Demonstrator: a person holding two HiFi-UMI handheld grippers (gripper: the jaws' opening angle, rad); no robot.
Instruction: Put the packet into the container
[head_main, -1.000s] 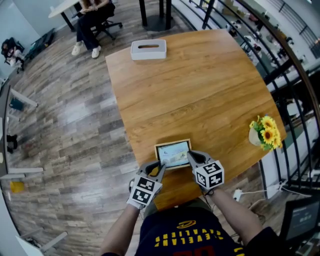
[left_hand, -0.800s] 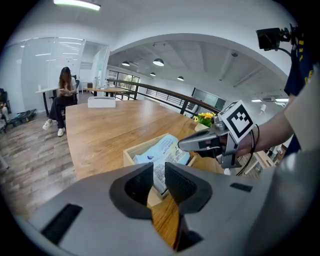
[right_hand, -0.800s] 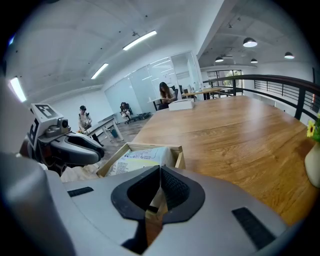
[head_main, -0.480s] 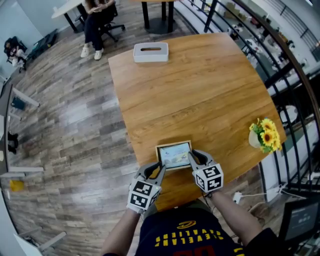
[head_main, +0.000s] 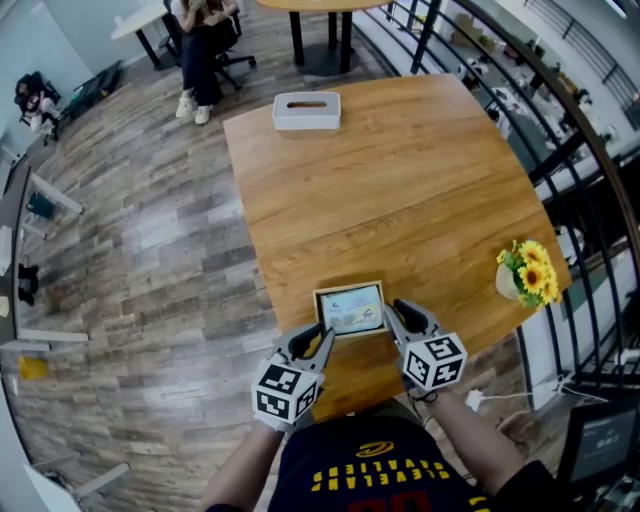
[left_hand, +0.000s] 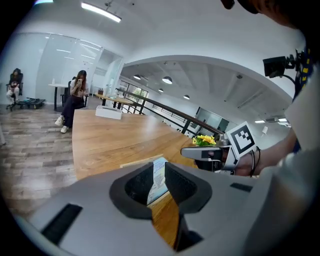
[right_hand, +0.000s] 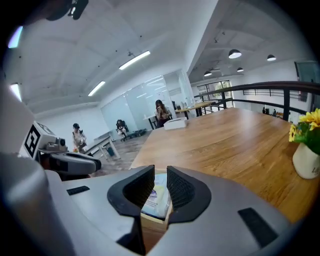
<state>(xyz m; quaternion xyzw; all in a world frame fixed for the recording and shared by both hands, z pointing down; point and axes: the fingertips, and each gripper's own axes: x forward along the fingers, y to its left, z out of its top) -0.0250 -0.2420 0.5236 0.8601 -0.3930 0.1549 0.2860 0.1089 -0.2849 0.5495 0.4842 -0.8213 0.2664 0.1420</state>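
Note:
A shallow wooden container (head_main: 348, 289) sits at the table's near edge with a pale blue printed packet (head_main: 352, 309) lying flat inside it. My left gripper (head_main: 322, 338) is at the container's near left corner; in the left gripper view its jaws (left_hand: 159, 182) straddle the wooden wall (left_hand: 135, 162), closed narrowly on it, with the packet (left_hand: 158, 180) showing behind. My right gripper (head_main: 397, 312) stands at the container's right side. Its jaws (right_hand: 160, 192) are opening, and the packet (right_hand: 159, 197) lies in the container beyond the gap, not pinched.
A white tissue box (head_main: 306, 110) stands at the table's far edge. A vase of yellow flowers (head_main: 530, 272) sits near the right edge. A black railing (head_main: 560, 120) runs along the right. A seated person (head_main: 205, 40) is far back on the floor.
The right gripper's jaws have parted and it has drawn back a little toward me and to the right, leaving the packet in the container. The left gripper has stayed at the corner.

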